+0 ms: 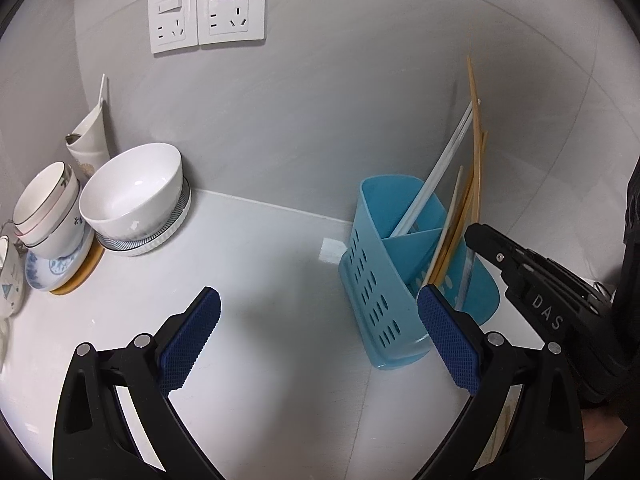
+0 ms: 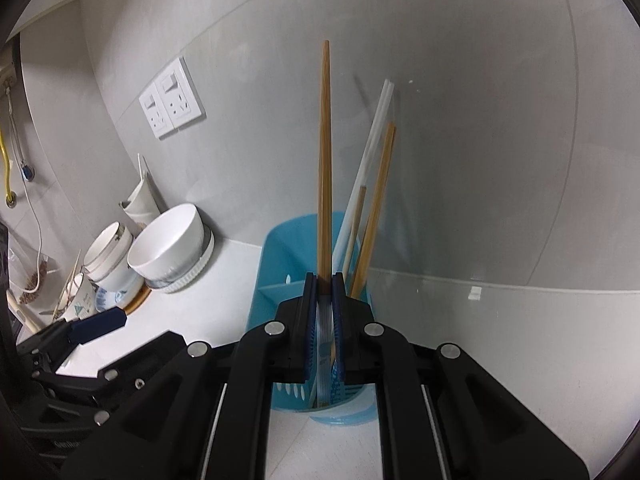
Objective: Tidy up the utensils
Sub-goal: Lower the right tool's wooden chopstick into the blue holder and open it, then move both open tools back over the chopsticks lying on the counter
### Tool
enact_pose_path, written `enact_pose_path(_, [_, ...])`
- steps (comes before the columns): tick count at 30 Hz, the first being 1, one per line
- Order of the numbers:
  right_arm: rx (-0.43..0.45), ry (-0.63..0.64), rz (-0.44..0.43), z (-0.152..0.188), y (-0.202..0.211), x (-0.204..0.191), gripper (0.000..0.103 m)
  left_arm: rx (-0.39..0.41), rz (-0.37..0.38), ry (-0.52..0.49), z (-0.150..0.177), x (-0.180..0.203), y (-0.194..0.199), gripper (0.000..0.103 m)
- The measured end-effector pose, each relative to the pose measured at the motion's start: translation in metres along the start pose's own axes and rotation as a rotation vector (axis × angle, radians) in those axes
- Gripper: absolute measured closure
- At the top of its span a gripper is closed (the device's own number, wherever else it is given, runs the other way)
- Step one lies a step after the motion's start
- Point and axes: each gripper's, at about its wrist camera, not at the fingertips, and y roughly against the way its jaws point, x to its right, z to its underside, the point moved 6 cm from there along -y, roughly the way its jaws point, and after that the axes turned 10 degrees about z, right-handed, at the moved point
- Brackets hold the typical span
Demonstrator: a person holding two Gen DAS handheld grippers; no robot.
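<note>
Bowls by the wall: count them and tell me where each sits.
At least 4: a large white bowl on a ribbed plate, and a stack of about three smaller bowls to its left on a blue-patterned plate. More may be hidden in the stack.

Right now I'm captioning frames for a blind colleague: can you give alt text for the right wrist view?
The right tool is shut on a wooden chopstick, holding it upright in a blue utensil holder that already contains more chopsticks. White bowls sit stacked to the left on the white counter.

Right claw [image 2: 324,280] clamped on upright wooden chopsticks [image 2: 325,152] over blue holder [image 2: 276,256].
</note>
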Motion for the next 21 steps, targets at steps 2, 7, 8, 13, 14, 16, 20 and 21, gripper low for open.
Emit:
enact_pose_path(2, [-0.003,0.003,0.005,0.001,0.0,0.0,0.093,-0.002,0.0,0.001,0.0,0.0,-0.001,0.006])
enact_pose_path(7, [-0.016,0.044,0.028,-0.001,0.012,0.0,0.063,-0.007,-0.003,0.001,0.002,-0.001,-0.003,0.006])
enact_pose_path(8, [-0.011,0.045,0.035,-0.001,0.016,0.003,0.054,-0.006,-0.004,0.0,0.001,-0.001,-0.002,0.006])
enact_pose_path(13, [-0.04,0.047,0.087,-0.002,0.029,0.019,0.032,-0.006,-0.001,-0.001,0.001,0.002,0.0,0.006])
enact_pose_path(14, [-0.044,0.045,0.096,-0.002,0.031,0.022,0.028,-0.007,0.0,0.0,0.001,0.003,0.0,0.006])
enact_pose_path(16, [-0.06,0.035,0.117,0.001,0.037,0.033,0.021,-0.011,0.004,-0.001,0.001,0.005,0.001,0.006])
enact_pose_path(20, [-0.143,0.02,0.184,0.013,0.044,0.057,0.013,-0.023,0.016,-0.012,0.003,0.014,0.003,0.006])
enact_pose_path(21, [-0.158,0.009,0.207,0.017,0.048,0.066,0.011,-0.024,0.019,-0.016,0.004,0.017,0.003,0.006])
